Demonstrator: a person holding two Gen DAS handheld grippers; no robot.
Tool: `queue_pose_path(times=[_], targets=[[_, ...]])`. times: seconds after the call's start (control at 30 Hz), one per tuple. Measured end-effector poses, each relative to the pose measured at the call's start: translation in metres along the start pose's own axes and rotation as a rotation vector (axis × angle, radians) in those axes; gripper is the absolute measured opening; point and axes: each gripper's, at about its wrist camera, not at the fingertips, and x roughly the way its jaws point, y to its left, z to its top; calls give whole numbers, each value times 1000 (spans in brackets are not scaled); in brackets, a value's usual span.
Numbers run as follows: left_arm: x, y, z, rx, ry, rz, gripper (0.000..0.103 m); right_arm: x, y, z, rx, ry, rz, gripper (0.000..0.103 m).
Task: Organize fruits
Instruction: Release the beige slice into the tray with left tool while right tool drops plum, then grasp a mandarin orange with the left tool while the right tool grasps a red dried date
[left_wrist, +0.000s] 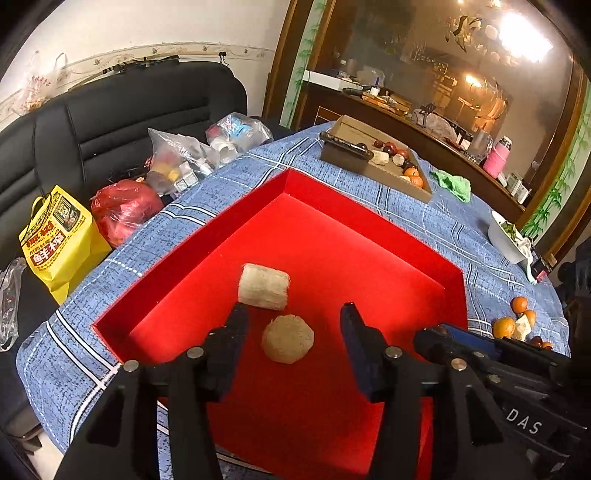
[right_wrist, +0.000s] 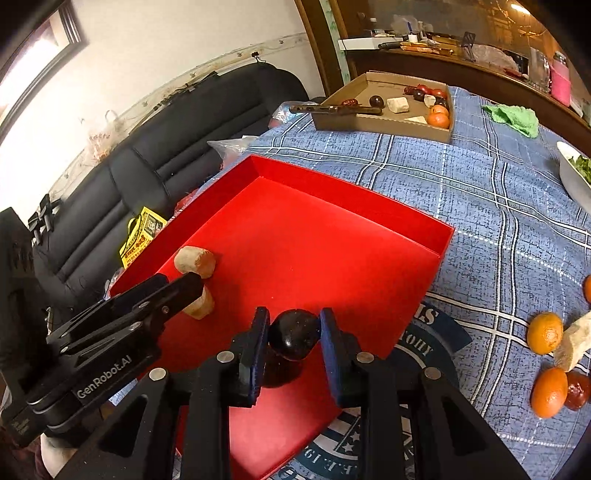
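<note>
A red box lies open on the blue checked tablecloth. Two beige chunks lie in it: a cylinder and a round piece. My left gripper is open and empty, its jaws either side of the round piece. My right gripper is shut on a dark round fruit just above the box floor near its front edge. Oranges and a beige chunk lie on the cloth to the right.
A cardboard tray at the far side holds dark fruits, oranges, beige chunks and a black tool. A green cloth and a white bowl are at the right. A black sofa with bags lies beyond the left table edge.
</note>
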Motion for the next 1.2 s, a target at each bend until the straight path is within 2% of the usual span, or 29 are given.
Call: queue_pose_path(times=[0.13, 0.3, 0.37, 0.5, 0.8, 0.93, 1.2], targets=[[-4, 1, 1, -14, -9, 4, 58, -7, -2, 2, 8, -29, 0, 45], [-12, -4, 3, -11, -19, 7, 60, -24, -6, 4, 19, -68, -4, 46], [-17, -10, 2, 4, -26, 7, 67, -34, -10, 2, 33, -85, -1, 49], [-28, -29, 0, 55, -40, 6, 69, -50, -20, -7, 66, -111, 0, 53], [-44, -88, -16, 213, -46, -2, 70, -83, -54, -36, 149, -138, -11, 53], [-49, -106, -22, 262, -44, -6, 71, -102, -75, -53, 181, -160, -34, 59], [-47, -113, -27, 237, -6, -55, 75, -145, -141, -102, 296, -188, -135, 59]])
